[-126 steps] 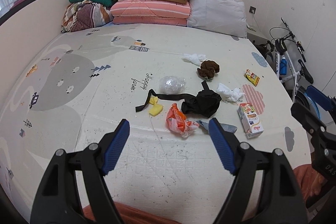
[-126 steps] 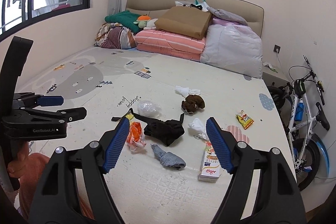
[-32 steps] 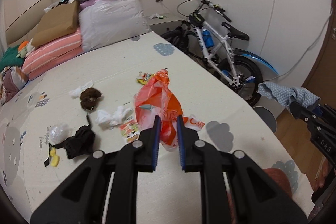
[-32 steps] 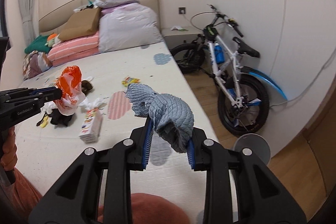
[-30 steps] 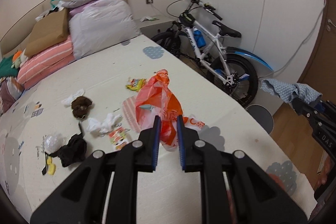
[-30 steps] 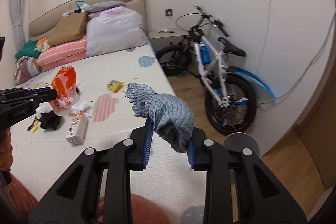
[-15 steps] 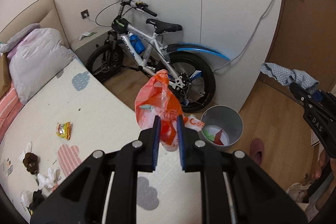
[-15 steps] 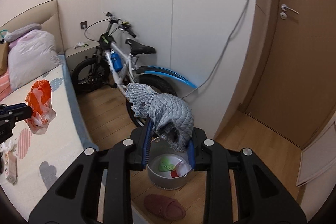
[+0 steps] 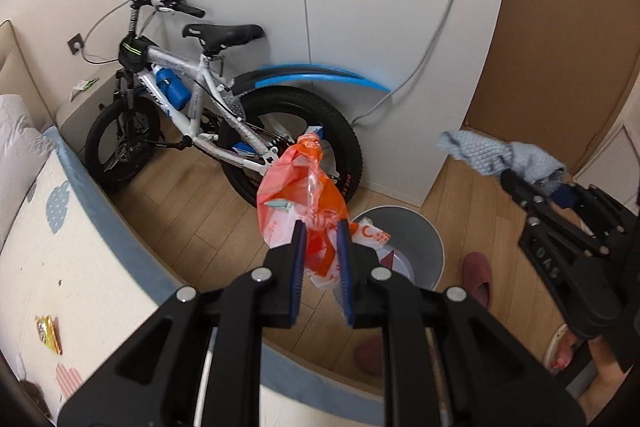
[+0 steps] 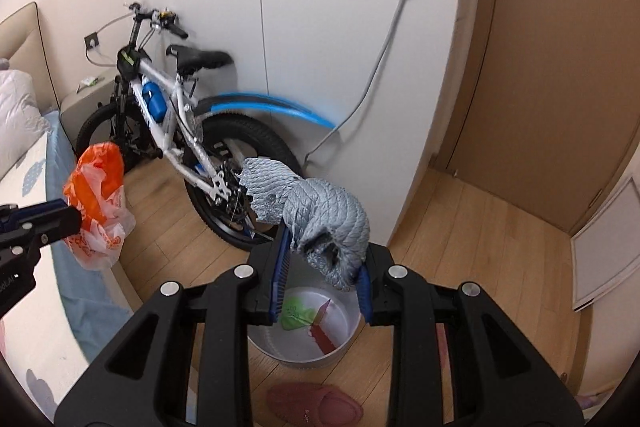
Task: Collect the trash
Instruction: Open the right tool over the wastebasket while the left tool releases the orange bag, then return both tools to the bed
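Observation:
My left gripper is shut on an orange and white plastic bag and holds it in the air just left of a grey round trash bin. The bag also shows in the right wrist view. My right gripper is shut on a crumpled blue-grey cloth directly above the bin, which holds green and red scraps. The right gripper and cloth also show in the left wrist view.
A white bicycle with blue fenders leans on the white wardrobe behind the bin. A pink slipper lies on the wood floor by the bin. The bed edge is at left, with a snack wrapper on it. A brown door is at right.
Both grippers have swung right from the bed toward the bin and come closer to it. The bag and cloth stay gripped. The bin is now under the right gripper.

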